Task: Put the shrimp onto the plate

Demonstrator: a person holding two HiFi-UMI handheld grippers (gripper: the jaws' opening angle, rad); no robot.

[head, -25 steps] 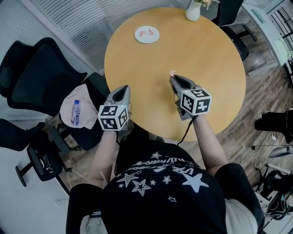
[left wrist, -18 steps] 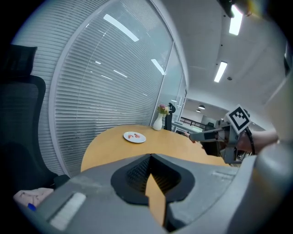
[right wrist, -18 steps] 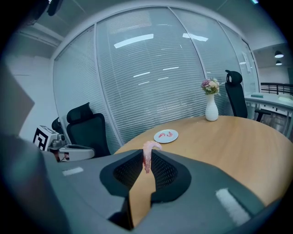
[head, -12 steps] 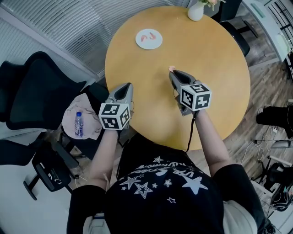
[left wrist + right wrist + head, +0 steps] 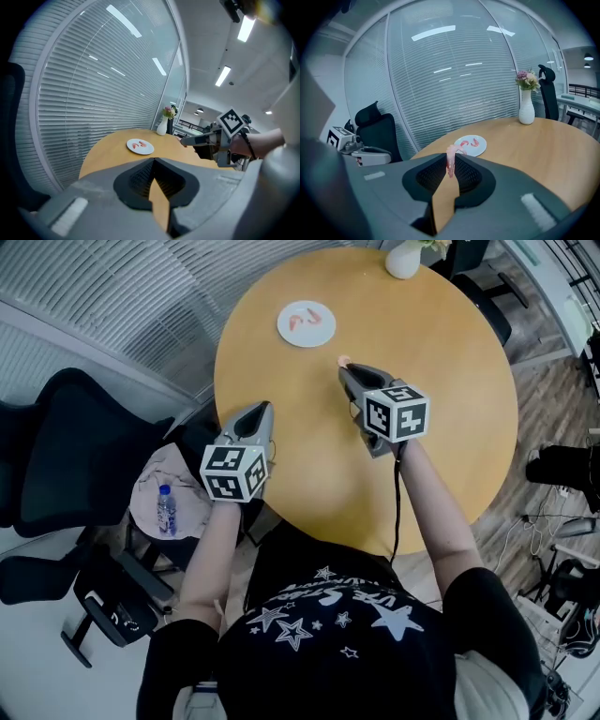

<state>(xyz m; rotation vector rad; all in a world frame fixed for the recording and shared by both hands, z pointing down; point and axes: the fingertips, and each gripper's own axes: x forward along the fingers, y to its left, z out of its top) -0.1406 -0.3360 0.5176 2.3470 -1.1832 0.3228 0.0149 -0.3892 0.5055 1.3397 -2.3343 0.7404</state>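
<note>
Right tongs (image 5: 452,155) pinch a shrimp (image 5: 450,162) short of the plate (image 5: 482,148).

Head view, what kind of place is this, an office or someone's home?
Most likely an office meeting corner: a round wooden table, a black office chair beside it, and a glass wall with slatted blinds.

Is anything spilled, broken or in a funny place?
Nothing on the table looks spilled or broken: the plate lies flat with two shrimp on it, the vase stands upright, and the right gripper pinches a third shrimp. The only stray thing is a water bottle lying on a seat beside the table.
</note>
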